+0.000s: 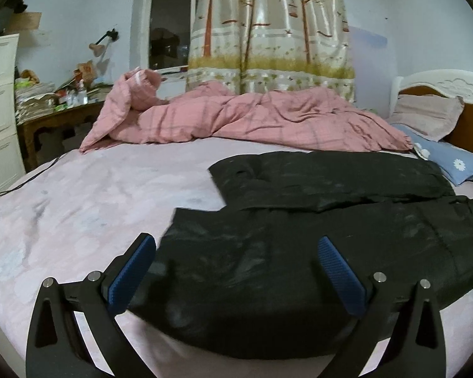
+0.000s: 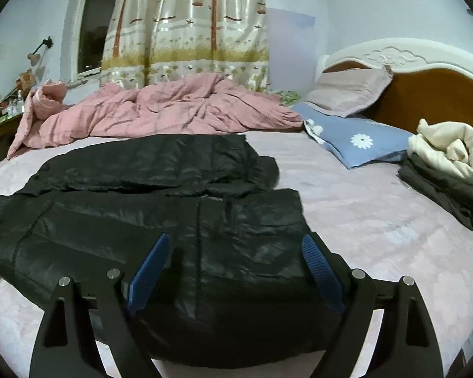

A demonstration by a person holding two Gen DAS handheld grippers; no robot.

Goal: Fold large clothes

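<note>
We see the black puffer jacket [image 2: 160, 220] spread on the bed [image 2: 378, 220]; both hand-held grippers, left [image 1: 236, 271] and right [image 2: 233, 267], hover released. It looks light, puffy, probably slick; we'd pinch the near hem.

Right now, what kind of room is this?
A bedroom, most likely. There is a bed with a carved headboard, a blue flowered pillow and a rumpled pink quilt, and a curtain hangs by the window.
</note>
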